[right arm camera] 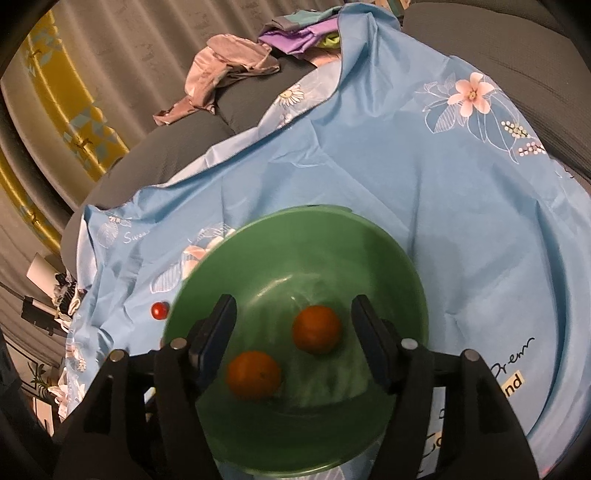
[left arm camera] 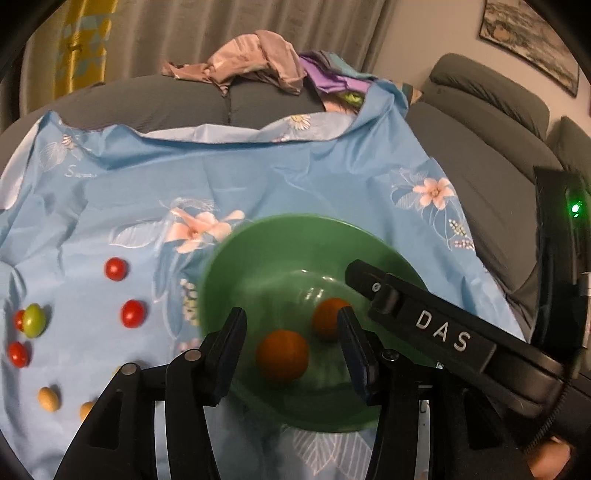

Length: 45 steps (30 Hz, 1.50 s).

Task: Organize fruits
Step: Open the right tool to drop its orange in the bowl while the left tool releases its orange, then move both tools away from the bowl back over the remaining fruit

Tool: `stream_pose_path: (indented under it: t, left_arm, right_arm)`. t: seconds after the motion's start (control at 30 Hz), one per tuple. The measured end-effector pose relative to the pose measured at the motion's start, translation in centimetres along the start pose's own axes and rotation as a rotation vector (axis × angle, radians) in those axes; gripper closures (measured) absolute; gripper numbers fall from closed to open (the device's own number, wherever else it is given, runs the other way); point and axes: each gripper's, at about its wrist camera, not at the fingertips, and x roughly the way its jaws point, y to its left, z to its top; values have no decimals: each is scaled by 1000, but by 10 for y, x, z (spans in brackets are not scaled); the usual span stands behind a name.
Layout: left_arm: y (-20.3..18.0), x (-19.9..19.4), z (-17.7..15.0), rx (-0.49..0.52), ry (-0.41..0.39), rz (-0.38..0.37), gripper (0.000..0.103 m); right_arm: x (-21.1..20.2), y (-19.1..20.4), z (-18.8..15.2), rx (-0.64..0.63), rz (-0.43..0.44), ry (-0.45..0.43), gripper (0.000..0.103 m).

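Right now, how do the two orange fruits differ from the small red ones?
The orange fruits lie inside the green bowl; the red fruits lie scattered on the blue cloth. The orange fruits look larger and orange, the red fruits smaller and glossy. Both kinds are roundish.

Non-task clutter: blue floral sheet [left arm camera: 295,177] spread over a grey sofa [left arm camera: 480,155]. Crumpled pinkish cloth [left arm camera: 255,59] on the sofa back, purple fabric [left arm camera: 328,74] just beside it. Grey curtain [left arm camera: 221,29] behind, yellow patterned curtain [left arm camera: 81,40] at left. Framed picture [left arm camera: 532,40] on the wall, upper right.
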Motion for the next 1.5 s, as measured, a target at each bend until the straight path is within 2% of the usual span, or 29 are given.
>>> stream_pose_path:
  t: [0.17,0.27,0.33,0.43,0.63,0.9,0.97,1.17,1.5]
  left_arm:
    - [23,-24,-3,-21,-29,53,53]
    - [43,-38,-9,-53,-44,137,53]
    - [57,-46,-13,-70,-43,159,53]
    - [83,-59,-19,-132,-45,191,53]
    - [135,-85,-39,-234,-70,307,53]
    - [170,-94,-49,-358,-66,282,53]
    - [176,-92,-50,-381,-52,266,53]
    - [186,-95,-55,-409,-58,312,53]
    - [191,-91,-58,-452,-57,311,53]
  right_arm:
    - [-6,11,0,-34,31,-27,34]
    - [-7,24,-4,-75,50,-26,33]
    - [-7,32,-7,-102,54,-24,33]
    - [-8,49,-10,-144,93,-21,33]
    - [-2,84,-22,-228,168,6,33]
    - [16,116,-42,-192,287,99,33]
    - [17,125,-47,-216,283,101,33]
    - [24,144,-59,-273,265,128,33]
    - [32,169,-74,-366,248,146,34]
